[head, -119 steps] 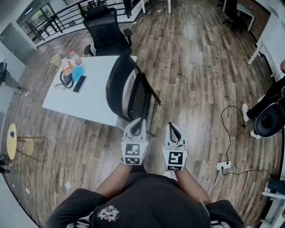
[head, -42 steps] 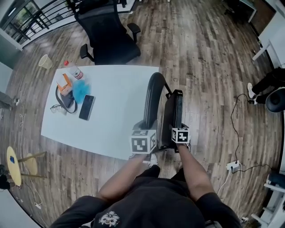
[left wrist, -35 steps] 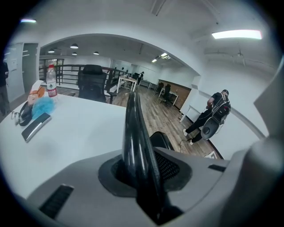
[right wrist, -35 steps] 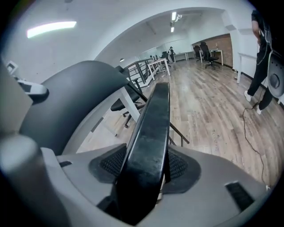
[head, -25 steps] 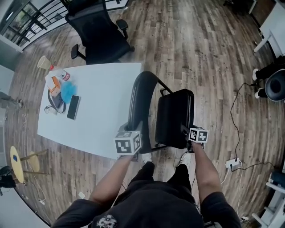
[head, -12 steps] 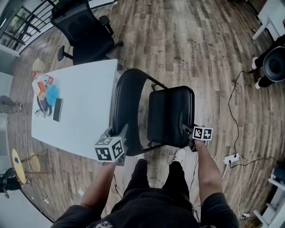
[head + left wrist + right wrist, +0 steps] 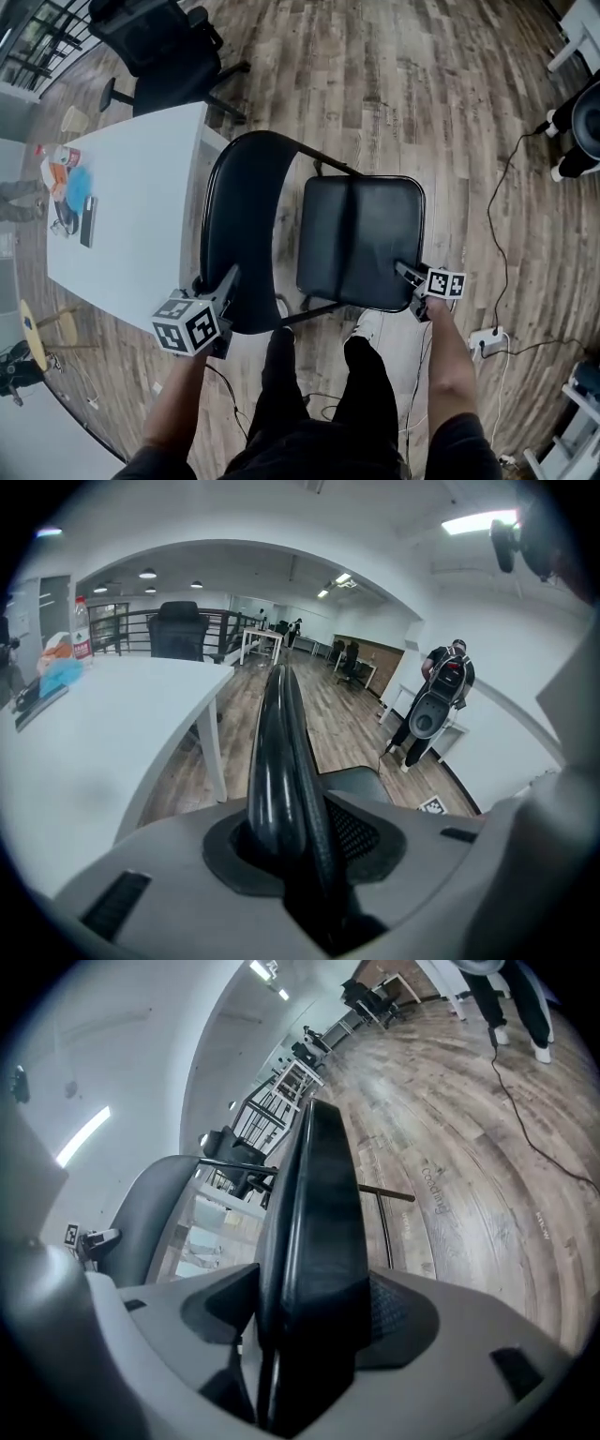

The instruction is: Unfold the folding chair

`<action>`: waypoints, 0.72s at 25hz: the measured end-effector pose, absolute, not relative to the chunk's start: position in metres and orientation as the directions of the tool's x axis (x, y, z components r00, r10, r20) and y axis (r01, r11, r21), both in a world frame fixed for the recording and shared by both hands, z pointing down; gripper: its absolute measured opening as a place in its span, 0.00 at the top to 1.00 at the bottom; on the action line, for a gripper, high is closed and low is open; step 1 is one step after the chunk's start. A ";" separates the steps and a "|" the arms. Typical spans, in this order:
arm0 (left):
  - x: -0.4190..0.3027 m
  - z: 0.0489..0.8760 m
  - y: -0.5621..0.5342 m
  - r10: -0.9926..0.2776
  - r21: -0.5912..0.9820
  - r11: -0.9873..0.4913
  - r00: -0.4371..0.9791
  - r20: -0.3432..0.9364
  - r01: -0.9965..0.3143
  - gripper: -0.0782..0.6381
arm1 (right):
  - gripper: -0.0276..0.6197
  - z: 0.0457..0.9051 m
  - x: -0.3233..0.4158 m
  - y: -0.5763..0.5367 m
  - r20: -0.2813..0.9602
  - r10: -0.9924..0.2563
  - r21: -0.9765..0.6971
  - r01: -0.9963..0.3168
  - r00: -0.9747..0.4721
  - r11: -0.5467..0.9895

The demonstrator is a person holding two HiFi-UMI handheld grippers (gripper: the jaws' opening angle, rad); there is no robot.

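Folding chair (image 7: 319,239) stands on the wood floor (image 7: 450,122) directly in front of the person, its left side close against a white table (image 7: 141,216); on the table's far left lie a bottle (image 7: 52,153) and a dark phone (image 7: 88,220), and an office chair (image 7: 150,42) sits beyond it; left gripper (image 7: 227,279) is clamped on the lower edge of the curved backrest (image 7: 246,225), the rim filling the gap between its jaws in the left gripper view; to the right of it the seat (image 7: 361,239) lies flat or nearly so, well clear of the backrest; right gripper (image 7: 405,274) has the seat's near right corner between its jaws, which are opening, though the pads appear to sit against the cushion on both sides; farther right a power strip (image 7: 483,335) and its cable (image 7: 502,211) lie on the floor. Assessment: unfolding looks essentially done, since the seat is lowered and the frame is spread; remaining, by judgement, are a final press to seat it fully and release of both grips. Markings: each gripper's cube carries square black-and-white patterns only; the bottle label is too small to read; faint lettering on a floor plank in the right gripper view is illegible; no brand is visible on the chair.
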State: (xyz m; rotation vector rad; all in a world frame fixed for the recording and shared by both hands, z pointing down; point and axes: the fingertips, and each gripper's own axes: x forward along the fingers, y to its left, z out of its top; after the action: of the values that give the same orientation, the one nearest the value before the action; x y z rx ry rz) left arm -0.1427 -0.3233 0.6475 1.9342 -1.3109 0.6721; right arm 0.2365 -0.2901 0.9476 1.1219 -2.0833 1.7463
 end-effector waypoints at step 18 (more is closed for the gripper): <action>-0.077 0.725 -0.323 -0.569 0.305 -0.243 0.390 0.724 -0.921 0.75 | 0.46 1.076 0.335 -0.281 0.493 -0.413 -0.847 -0.530 -0.766 -0.027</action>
State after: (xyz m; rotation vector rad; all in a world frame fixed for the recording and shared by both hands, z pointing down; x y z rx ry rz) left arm -0.0774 -0.3231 0.7245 1.9310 -1.2775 0.6224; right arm 0.3349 -0.2814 1.0757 1.0348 -2.1236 1.9274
